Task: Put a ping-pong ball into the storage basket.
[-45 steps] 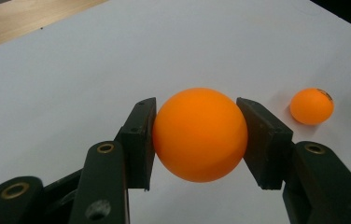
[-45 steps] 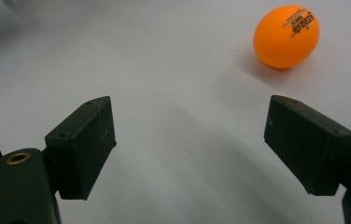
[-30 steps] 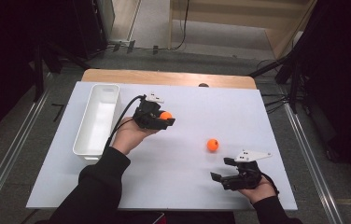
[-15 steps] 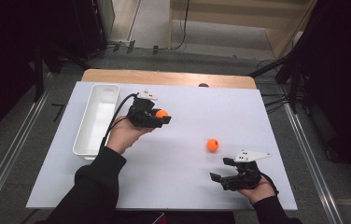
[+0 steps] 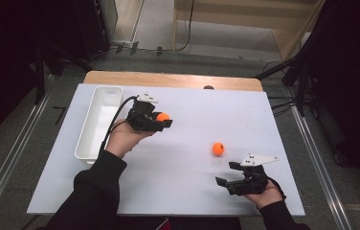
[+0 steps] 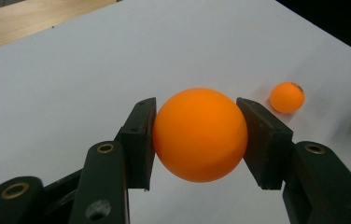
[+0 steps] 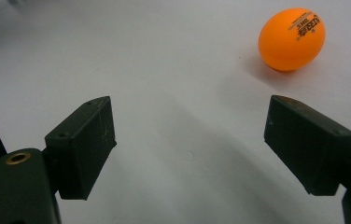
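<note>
An orange ball (image 6: 200, 133) sits squeezed between both black pads of my left gripper (image 6: 197, 137), which is shut on it. From above, that held ball (image 5: 163, 116) hangs over the white table just right of the tray, at the tip of my left gripper (image 5: 161, 120). A second orange ball (image 5: 218, 148) lies loose on the table; it also appears far off in the left gripper view (image 6: 286, 97) and, with black print on it, at the upper right of the right gripper view (image 7: 291, 39). My right gripper (image 5: 225, 174) (image 7: 190, 140) rests open near the front right, nothing between its jaws.
A long white tray (image 5: 88, 136) stands along the left side of the white table top (image 5: 187, 120). A wooden strip (image 5: 168, 80) borders the far edge. Dark floor and metal rails surround the table.
My left gripper with its ball has drifted slightly left, toward the tray. The right gripper and the loose ball have stayed put.
</note>
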Motion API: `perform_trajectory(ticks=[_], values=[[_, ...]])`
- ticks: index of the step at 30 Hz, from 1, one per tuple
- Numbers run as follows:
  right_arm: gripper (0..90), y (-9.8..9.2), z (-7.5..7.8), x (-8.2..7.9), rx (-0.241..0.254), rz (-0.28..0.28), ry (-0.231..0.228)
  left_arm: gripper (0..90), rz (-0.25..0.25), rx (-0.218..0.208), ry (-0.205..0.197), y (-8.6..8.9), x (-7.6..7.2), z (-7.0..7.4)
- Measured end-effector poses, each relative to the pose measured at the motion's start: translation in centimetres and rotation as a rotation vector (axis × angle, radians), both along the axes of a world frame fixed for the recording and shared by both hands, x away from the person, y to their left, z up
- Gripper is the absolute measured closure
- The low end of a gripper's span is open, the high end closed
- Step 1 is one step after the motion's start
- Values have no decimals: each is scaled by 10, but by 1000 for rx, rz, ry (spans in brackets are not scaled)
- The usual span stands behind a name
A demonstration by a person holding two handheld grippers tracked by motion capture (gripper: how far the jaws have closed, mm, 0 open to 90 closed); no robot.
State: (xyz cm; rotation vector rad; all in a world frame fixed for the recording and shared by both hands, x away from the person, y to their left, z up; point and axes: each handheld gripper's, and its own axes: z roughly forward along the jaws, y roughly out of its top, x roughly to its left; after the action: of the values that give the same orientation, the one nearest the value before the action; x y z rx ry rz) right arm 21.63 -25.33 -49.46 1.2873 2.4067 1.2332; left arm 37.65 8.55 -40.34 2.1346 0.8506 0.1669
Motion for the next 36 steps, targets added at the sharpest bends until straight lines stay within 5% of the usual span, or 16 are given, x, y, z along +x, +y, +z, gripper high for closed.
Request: perform_trajectory(ticks=[36], values=[[149, 0, 0, 0, -3, 3, 0, 504, 11, 0, 16, 25, -2, 10]])
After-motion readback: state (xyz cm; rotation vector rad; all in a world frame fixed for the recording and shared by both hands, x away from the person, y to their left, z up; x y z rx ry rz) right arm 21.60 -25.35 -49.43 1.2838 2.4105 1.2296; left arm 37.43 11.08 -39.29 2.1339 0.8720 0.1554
